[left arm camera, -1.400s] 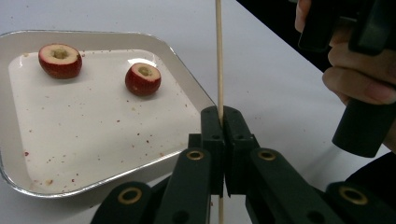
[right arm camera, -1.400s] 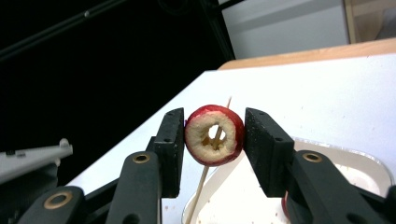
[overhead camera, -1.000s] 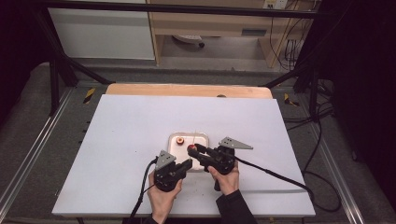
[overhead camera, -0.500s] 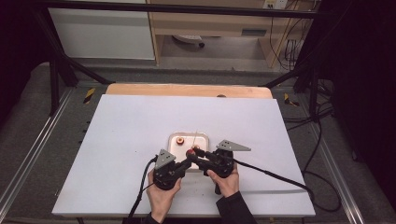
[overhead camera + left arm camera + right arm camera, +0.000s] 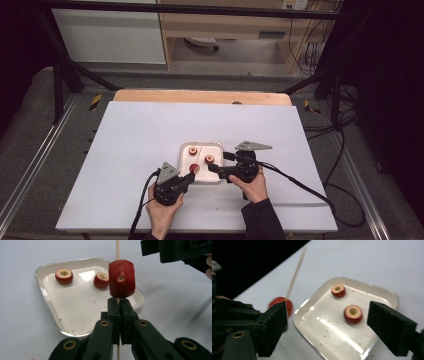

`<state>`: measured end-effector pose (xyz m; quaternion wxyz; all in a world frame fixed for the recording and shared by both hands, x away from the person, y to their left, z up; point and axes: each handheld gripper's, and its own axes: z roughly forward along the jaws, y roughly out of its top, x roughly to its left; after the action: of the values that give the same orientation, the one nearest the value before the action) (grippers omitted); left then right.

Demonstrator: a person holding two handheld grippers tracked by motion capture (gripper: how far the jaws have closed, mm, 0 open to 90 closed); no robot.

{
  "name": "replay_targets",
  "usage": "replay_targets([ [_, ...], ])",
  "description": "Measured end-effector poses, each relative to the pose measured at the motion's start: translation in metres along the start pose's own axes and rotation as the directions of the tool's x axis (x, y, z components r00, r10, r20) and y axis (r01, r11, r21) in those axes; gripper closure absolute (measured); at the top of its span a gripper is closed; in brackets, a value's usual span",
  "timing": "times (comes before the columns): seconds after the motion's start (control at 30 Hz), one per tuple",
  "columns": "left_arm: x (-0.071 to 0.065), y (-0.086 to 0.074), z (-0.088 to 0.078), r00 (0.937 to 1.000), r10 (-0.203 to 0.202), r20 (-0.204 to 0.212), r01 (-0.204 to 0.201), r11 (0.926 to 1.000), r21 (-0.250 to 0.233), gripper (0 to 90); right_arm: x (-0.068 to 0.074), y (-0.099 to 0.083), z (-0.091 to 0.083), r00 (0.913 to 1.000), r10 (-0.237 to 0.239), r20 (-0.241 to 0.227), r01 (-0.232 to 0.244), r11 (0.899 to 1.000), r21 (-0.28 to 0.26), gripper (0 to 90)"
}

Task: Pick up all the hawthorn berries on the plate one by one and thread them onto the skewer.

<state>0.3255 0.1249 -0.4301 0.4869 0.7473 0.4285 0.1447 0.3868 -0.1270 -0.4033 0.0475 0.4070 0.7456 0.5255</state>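
The left gripper pinches a wooden skewer bearing one red fruit, just beside the white tray. The right gripper, jaws just opened wide and empty, hovers over that tray, where two cored fruits lie apart.

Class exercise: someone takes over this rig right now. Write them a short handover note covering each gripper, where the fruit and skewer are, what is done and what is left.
Left gripper: shut on the thin wooden skewer, one cored red fruit piece threaded on it.
Right gripper: jaws have just been opening, nothing between them, above the tray.
Shallow white tray: two more cored red fruit pieces lie in it.
Done: first piece skewered.
Left: probably thread the other two.
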Motion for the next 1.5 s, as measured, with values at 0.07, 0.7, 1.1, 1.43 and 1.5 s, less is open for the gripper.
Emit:
replay_targets([
  [0.07, 0.002, -0.001, -0.003, 1.0, 0.004, 0.0, -0.004, 1.0, 0.002, 88.5, -0.004, 0.002, 0.001, 0.9996, -0.017, 0.025, 0.016, 0.999, 0.038, 12.6],
  [0.7, 0.02, -0.015, -0.016, 0.9989, 0.048, 0.006, -0.048, 0.9986, 0.023, 88.4, -0.011, 0.026, 0.02, 0.9808, -0.167, 0.101, 0.126, 0.936, 0.329, 7.3],
  [1.1, 0.026, -0.02, -0.023, 0.9995, 0.032, 0.006, -0.032, 0.9992, 0.025, 88.4, -0.006, 0.048, 0.05, 0.9678, -0.219, 0.125, 0.144, 0.887, 0.438, 7.8],
  [1.43, 0.028, -0.021, -0.023, 0.9993, 0.038, 0.005, -0.038, 0.999, 0.024, 88.4, -0.01, 0.056, 0.075, 0.9703, -0.197, 0.14, 0.102, 0.86, 0.5, 14.4],
  [1.5, 0.029, -0.021, -0.023, 0.9992, 0.039, 0.007, -0.039, 0.9988, 0.027, 88.4, -0.012, 0.056, 0.078, 0.9717, -0.189, 0.142, 0.088, 0.848, 0.523, 16.9],
])
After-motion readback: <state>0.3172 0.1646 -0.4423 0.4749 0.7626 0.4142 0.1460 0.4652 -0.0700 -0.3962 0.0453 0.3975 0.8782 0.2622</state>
